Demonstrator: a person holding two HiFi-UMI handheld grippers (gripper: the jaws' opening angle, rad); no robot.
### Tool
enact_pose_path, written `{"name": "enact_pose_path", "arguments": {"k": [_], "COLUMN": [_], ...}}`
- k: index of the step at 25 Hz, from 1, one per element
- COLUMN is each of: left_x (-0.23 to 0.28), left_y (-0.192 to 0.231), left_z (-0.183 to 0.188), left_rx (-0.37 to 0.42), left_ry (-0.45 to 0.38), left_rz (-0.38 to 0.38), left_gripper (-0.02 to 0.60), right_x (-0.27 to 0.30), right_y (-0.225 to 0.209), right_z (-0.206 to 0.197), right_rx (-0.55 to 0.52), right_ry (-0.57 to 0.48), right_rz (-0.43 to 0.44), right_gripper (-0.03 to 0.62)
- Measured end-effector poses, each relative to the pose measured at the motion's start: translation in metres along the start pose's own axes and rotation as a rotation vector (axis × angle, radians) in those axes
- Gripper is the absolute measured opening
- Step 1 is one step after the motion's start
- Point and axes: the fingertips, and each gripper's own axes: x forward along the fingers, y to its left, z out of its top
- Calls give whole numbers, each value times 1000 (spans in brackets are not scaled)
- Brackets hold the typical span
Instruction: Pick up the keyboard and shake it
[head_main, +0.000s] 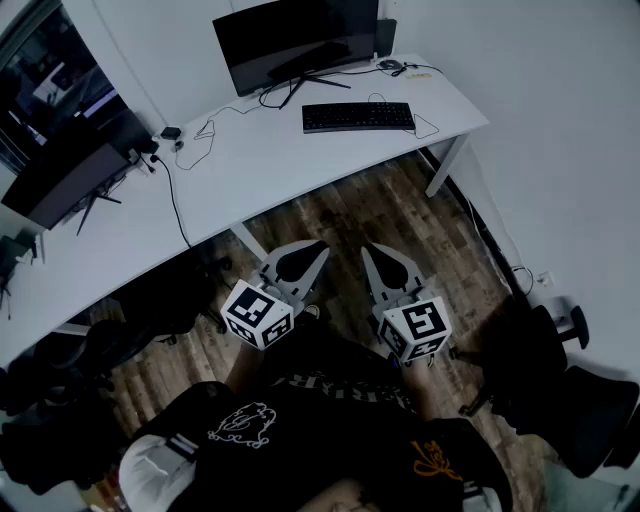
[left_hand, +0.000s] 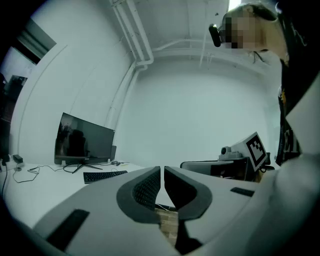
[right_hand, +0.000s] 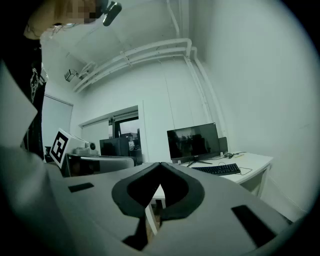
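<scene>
A black keyboard (head_main: 358, 116) lies on the white desk (head_main: 250, 165) in front of a dark monitor (head_main: 296, 40). It also shows small and far off in the left gripper view as the keyboard (left_hand: 105, 175) and in the right gripper view as the keyboard (right_hand: 218, 169). Both grippers hang over the wooden floor, well short of the desk. My left gripper (head_main: 321, 246) is shut with nothing in it. My right gripper (head_main: 366, 247) is shut and empty too. Their jaw tips meet in both gripper views.
A second monitor (head_main: 70, 175) stands at the desk's left end. Cables (head_main: 195, 135) trail across the desk top. Black office chairs (head_main: 560, 400) stand at the right and another chair (head_main: 60, 400) at the left. A desk leg (head_main: 445, 165) stands at the right.
</scene>
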Motion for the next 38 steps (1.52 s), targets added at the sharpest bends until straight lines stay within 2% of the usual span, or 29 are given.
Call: {"name": "enact_pose_path", "arguments": {"k": [11,23,30,34,38], "left_x": [4,-6,2,3,-1], "left_y": [-3,-17,-24,-12,12], "left_z": [-6,-26,-31,-27,-30], "left_rx": [-19,-46,-41,-22,-34], "left_ry": [15,73,108,114,127], "left_rz": [14,24,21,55,102], "left_gripper": [38,38,38,38,38], "right_x": [-6,-23,-31,-23,-4], "right_y": [-5,8,-19,-34,-33], "right_z": [0,-31,-35,-36,-39], "right_rx": [-10,50,74,87,96], "right_ry": [-18,29,24,20,35], "right_rz": [-22,11,-34,-43,-17], "right_gripper": [15,15,15,15,15]}}
